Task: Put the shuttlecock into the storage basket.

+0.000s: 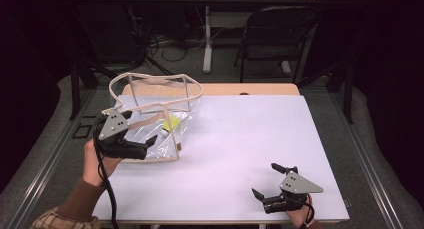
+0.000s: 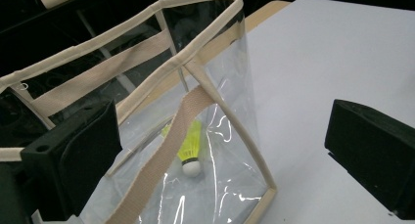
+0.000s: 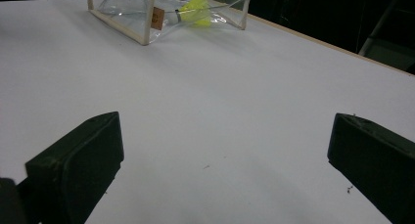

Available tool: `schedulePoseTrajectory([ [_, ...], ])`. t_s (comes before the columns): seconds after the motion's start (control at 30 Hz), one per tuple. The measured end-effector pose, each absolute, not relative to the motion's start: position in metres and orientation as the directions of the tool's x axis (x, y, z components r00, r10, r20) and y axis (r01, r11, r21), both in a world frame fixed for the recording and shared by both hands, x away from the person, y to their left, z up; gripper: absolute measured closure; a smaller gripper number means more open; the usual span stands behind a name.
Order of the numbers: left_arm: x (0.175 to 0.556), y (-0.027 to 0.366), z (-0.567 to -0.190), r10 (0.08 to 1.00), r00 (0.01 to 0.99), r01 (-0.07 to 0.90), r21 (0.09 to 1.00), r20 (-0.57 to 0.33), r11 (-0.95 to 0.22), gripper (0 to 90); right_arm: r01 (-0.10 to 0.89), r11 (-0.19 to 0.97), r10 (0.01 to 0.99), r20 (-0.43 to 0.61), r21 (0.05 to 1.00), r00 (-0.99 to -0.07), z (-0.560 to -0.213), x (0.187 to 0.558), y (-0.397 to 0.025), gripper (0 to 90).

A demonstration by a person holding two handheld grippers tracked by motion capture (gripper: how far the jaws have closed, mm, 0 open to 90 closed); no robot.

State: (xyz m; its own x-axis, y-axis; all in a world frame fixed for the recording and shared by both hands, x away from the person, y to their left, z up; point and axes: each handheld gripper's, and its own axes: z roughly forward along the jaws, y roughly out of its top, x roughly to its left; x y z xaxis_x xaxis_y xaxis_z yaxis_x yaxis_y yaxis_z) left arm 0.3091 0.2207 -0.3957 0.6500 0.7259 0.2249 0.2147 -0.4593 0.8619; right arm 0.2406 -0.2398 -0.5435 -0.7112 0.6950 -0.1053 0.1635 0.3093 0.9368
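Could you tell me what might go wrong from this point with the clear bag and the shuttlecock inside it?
The clear plastic bag with beige trim is limp and standing crookedly, so the open left gripper beside it could tip or collapse it. The yellow shuttlecock inside lies loose and might roll out. The open right gripper is far away across the white table, too distant to steady anything.

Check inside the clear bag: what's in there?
One yellow shuttlecock with a white cork tip lies on the floor of the clear bag, partly crossed by a beige strap. Nothing else shows through the plastic, though glare and the left hand-held gripper cover the near corner.
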Motion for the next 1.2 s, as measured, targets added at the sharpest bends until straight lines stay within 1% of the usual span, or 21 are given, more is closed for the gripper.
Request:
schedulePoseTrajectory([
  [0.2,0.302,0.225,-0.407,0.711,0.668,0.210,0.861,0.220,-0.464,0.1,0.173,0.307,0.692,-0.095,0.936,-0.716,-0.544,0.241,-0.238,0.0],
  [0.5,0.294,0.234,-0.427,0.733,0.656,0.223,0.880,0.183,-0.420,0.1,0.172,0.311,0.691,-0.098,0.935,-0.716,-0.544,0.241,-0.238,0.0],
  [0.77,0.290,0.239,-0.446,0.737,0.658,0.251,0.879,0.152,-0.405,0.0,0.176,0.313,0.691,-0.097,0.933,-0.716,-0.544,0.241,-0.238,0.0],
  [1.2,0.281,0.243,-0.474,0.744,0.658,0.263,0.892,0.114,-0.368,0.0,0.178,0.314,0.691,-0.096,0.933,-0.716,-0.545,0.242,-0.239,0.0],
])
